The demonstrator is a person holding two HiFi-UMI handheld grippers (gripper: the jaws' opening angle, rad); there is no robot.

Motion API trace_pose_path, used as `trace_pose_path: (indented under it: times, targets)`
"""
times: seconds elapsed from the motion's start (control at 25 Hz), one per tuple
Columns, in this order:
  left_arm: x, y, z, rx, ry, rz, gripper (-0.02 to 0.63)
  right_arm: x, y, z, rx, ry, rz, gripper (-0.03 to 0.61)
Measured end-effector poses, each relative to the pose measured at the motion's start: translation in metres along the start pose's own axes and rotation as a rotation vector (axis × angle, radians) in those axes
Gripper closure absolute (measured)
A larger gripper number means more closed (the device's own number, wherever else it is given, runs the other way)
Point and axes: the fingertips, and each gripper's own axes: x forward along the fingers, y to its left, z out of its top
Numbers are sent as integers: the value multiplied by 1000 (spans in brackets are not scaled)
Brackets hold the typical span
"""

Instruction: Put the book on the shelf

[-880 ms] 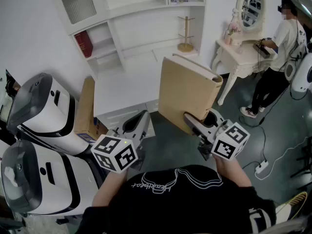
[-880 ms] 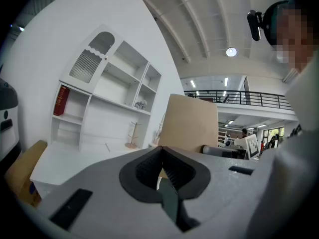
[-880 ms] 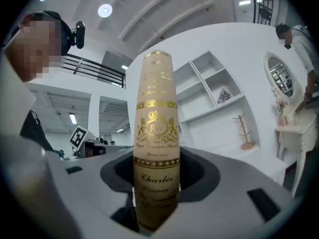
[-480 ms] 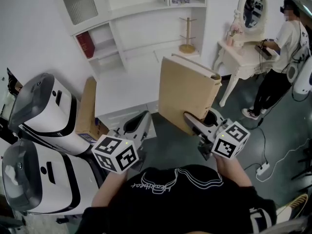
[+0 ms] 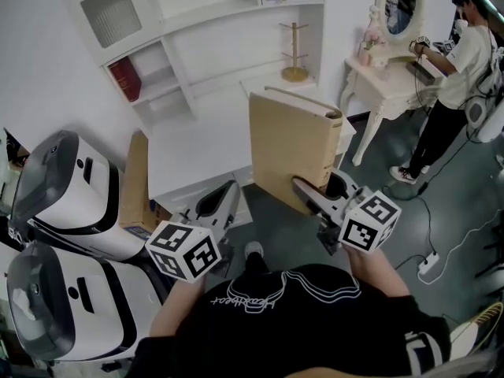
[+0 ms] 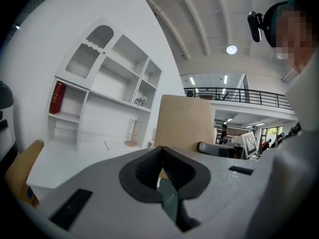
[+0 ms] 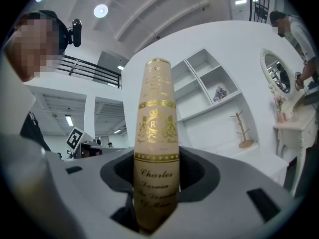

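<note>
A thick tan book (image 5: 293, 154) stands upright in the air in front of me, and my right gripper (image 5: 316, 198) is shut on its lower edge. In the right gripper view its gold-lettered spine (image 7: 155, 153) rises straight up between the jaws. My left gripper (image 5: 219, 209) hangs lower at the left with its jaws shut and nothing in them (image 6: 163, 174). The white shelf unit (image 5: 189, 22) stands against the far wall, with one red book (image 5: 124, 79) upright in its left compartment. In the left gripper view the tan book (image 6: 184, 122) shows to the right of the shelf unit (image 6: 107, 91).
A white table (image 5: 201, 144) stands below the shelf, with a wooden mug tree (image 5: 294, 53) at its back. Two white machines (image 5: 67, 203) sit at my left beside a cardboard box (image 5: 138, 183). A person (image 5: 453, 77) stands at a white dressing table (image 5: 390, 81) to the right.
The whole view has shifted: the shelf and table lie a little lower and to the left. The book stands slightly more upright in the right gripper. The left gripper has barely moved.
</note>
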Motion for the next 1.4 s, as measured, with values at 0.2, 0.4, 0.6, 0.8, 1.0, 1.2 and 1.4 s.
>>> trace_pose_path:
  times: [0.2,0.4,0.6,0.8,1.0,1.2,1.4]
  targets:
    - [22,25,4,-2,9,-24,612,24,-20,2,1,-4,-24,374]
    - [51,66,16,-13,19,-37,612,63,-46,11,3,-9,-43,374]
    - [83,120,38,-22,24,-33,612,118,-75,23,-12,-15,-58,374]
    - [111,175,64,-18,21,-35,612,176,-99,37,-18,-22,-61,374]
    - [133,233,84,-13,18,-24,612,230,-120,53,-32,-43,-70,374]
    - [148,275,102,-16,-6,-28,612,272,-134,64,-48,-64,-86,374]
    - [164,299,105,-32,-5,-43,612,295,-145,73,-54,-83,-108,374]
